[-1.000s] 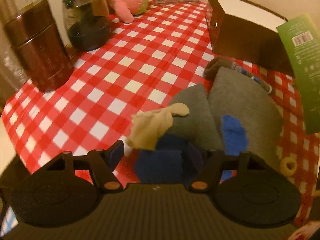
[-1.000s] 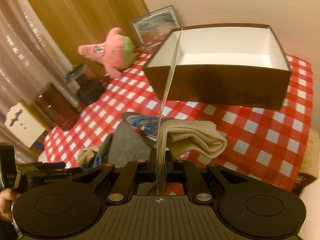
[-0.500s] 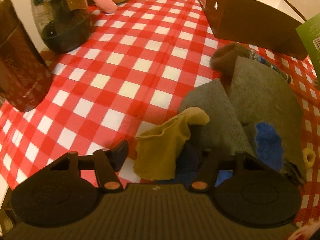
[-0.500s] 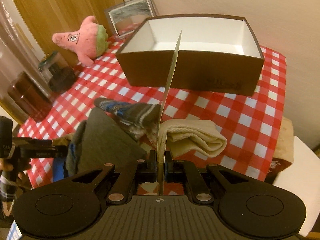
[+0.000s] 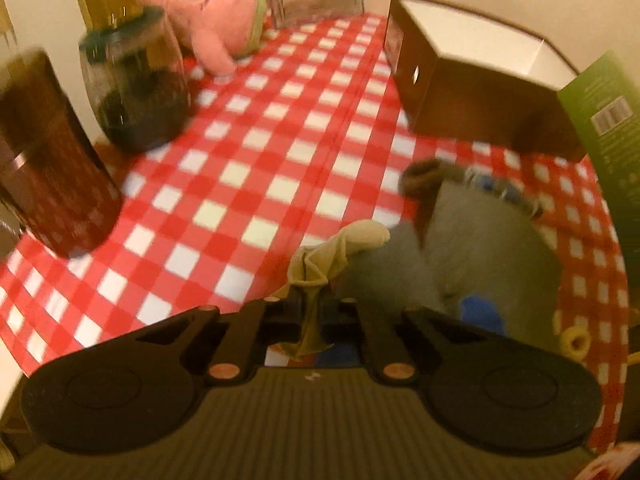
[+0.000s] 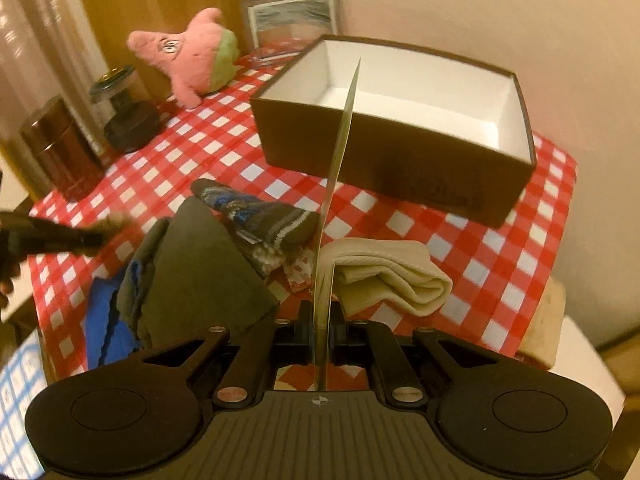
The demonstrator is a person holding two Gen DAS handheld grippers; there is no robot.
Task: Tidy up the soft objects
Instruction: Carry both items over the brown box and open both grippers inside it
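Nearest the left camera, the left tool (image 5: 310, 312) is clamped narrow on a thin tan cloth (image 5: 340, 248), pinched at one end so the rest drapes forward, a hold that looks meant to peel it free of the pile. Just beyond lie the grey folded cloths (image 5: 472, 248) with a blue cloth (image 5: 480, 312) tucked under them, heaped together at the near edge of the counter (image 5: 256, 168) in its red check cover, presumably awaiting sorting. The right tool (image 6: 322, 320) is likewise shut tight, gripping a thin green card (image 6: 340, 168) edge-on and upright; its purpose is unclear, perhaps a divider. Beside that card rest a folded cream cloth (image 6: 392, 276) and a striped dark sock (image 6: 264, 216), touching the grey pile. Farther back stands the open brown box (image 6: 400, 160), white inside and empty, the likely home for the soft things. Beyond it, along the wall, sit a pink plush toy (image 6: 188, 52), a lidded glass jar (image 6: 124, 116), a brown canister (image 6: 60, 148) and a framed picture (image 6: 292, 20), well apart from the pile.
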